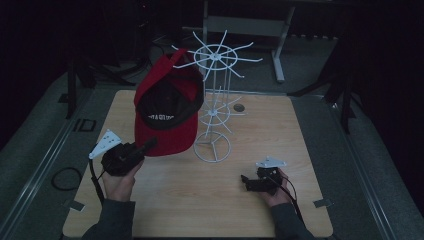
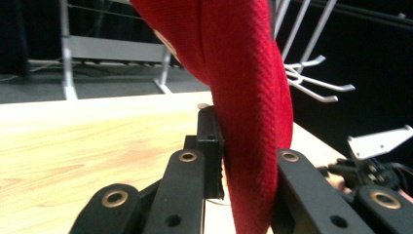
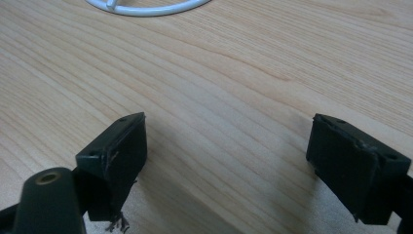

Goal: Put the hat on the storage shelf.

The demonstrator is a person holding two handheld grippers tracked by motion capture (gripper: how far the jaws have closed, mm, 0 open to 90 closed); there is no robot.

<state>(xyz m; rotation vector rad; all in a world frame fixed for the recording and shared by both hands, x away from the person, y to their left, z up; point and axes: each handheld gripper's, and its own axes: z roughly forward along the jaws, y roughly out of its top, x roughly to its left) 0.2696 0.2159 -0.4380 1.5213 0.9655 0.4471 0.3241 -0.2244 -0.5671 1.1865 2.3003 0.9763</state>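
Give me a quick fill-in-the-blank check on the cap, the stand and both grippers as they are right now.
1. The left gripper pinches the brim of the ____ cap.
2. The cap's top strap hangs on the ____ wire stand.
3. The right gripper rests low over the table with its jaws ____.
4. The table top is made of ____.

Missing words: red; white; open; wood

the right gripper point(image 3: 229, 161) points down at the wooden table point(image 3: 234, 73), its two black jaws standing wide apart with bare wood grain between them. at the top edge lies a white wire ring point(image 3: 146, 9), probably a stand's base.
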